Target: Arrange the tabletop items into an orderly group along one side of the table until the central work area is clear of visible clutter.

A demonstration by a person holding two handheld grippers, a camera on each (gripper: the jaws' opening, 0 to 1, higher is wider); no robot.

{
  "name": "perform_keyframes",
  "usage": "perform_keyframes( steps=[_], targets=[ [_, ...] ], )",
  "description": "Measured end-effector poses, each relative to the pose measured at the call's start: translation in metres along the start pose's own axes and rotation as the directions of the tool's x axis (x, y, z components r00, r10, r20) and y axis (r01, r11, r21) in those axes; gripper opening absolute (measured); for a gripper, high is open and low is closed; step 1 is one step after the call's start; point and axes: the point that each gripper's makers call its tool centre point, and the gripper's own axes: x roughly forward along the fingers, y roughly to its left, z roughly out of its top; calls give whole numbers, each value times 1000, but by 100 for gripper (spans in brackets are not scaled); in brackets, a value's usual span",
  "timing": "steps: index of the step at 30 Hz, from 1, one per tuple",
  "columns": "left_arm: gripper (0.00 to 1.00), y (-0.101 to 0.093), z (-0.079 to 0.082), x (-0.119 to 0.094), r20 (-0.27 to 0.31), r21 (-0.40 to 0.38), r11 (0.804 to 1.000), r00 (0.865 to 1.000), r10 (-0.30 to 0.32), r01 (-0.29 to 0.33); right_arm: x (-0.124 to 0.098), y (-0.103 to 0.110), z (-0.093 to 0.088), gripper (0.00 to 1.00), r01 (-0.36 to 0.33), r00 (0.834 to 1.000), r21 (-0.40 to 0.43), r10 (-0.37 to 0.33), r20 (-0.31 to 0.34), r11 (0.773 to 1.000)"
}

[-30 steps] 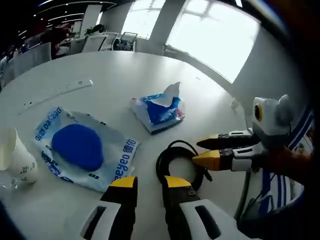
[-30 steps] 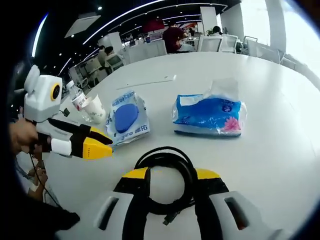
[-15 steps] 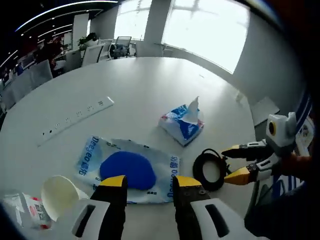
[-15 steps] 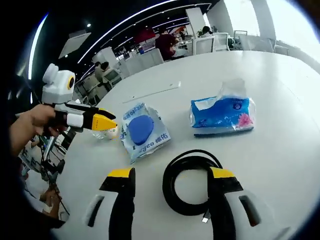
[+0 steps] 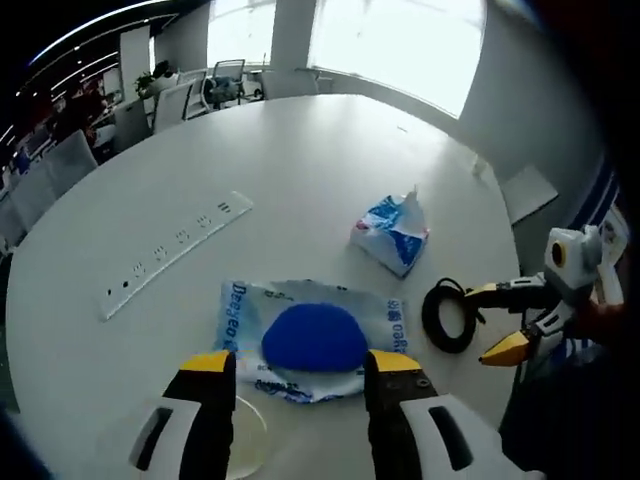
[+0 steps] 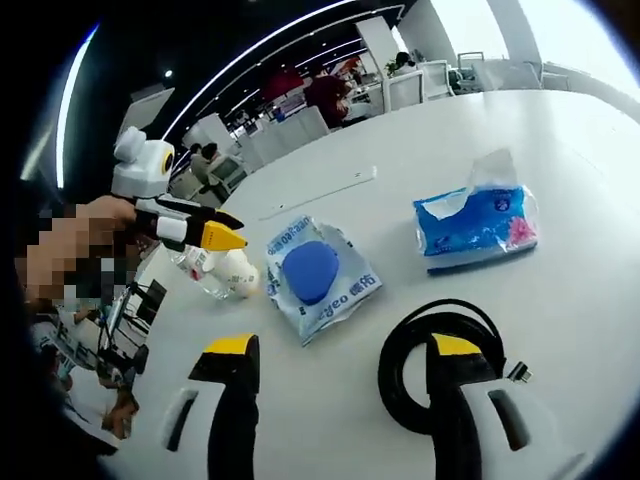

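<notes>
While both jaws stand released, the left gripper (image 5: 295, 375) hovers over the blue-disc packet (image 5: 308, 338) on the white counter (image 5: 300, 160); the right gripper (image 6: 345, 360) straddles the black cable coil (image 6: 440, 362), tissue pack (image 6: 476, 223) beyond.

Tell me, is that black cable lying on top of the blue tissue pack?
No: in the right gripper view the coiled black cable lies on bare table, apart from the tissue pack further back.

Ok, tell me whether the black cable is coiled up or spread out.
Coiled. The black cable lies in a tight round loop on the white table, its plug end poking out beside the right gripper.
</notes>
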Motion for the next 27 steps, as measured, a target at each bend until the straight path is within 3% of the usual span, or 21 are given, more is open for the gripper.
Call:
perform_keyframes(
  steps=[7,16,27],
  targets=[
    [50,17,-3,9,-61,33,999,998,-17,19,11,16,-4,64,-10,1000,17,10,-6,1000],
    [42,37,1,27,-91,37,999,995,-27,31,29,27,-10,54,-19,1000,52,19,-4,998],
    [33,56,-9,51,-164,34,999,986,-11,17,50,30,-21,43,-1,999,117,6,-39,993]
  ],
)
